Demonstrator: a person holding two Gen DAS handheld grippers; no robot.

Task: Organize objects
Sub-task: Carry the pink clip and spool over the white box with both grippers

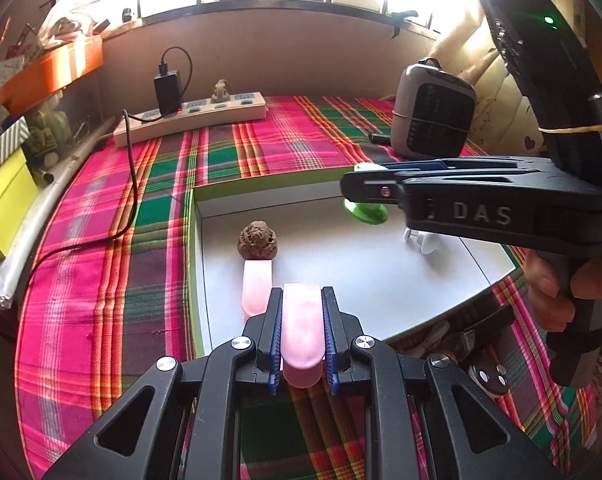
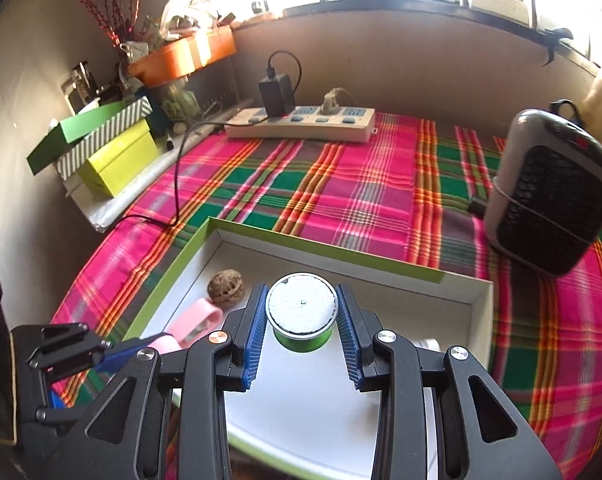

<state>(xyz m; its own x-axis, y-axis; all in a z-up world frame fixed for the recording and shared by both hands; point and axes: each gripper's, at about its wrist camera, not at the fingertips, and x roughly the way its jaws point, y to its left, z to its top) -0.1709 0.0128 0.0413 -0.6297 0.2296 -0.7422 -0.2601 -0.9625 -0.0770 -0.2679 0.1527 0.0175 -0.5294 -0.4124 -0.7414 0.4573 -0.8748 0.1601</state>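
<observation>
Both jaws gripping: left gripper (image 1: 301, 340) pink clip (image 1: 303, 328), right gripper (image 2: 301, 332) green cap (image 2: 302, 318); white item (image 1: 423, 242) half-hidden.

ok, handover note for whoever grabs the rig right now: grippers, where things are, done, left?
Left gripper: shut on a pink piece, at the near edge of the white tray.
Right gripper: pads bracket the green cup over the tray; contact unclear, hold or release not certain.
In the tray: walnut, second pink clip, small white item.
Done: those three placed.
Left: probably set down the pink piece and the cup. Other items may wait by the tray's near right corner.
</observation>
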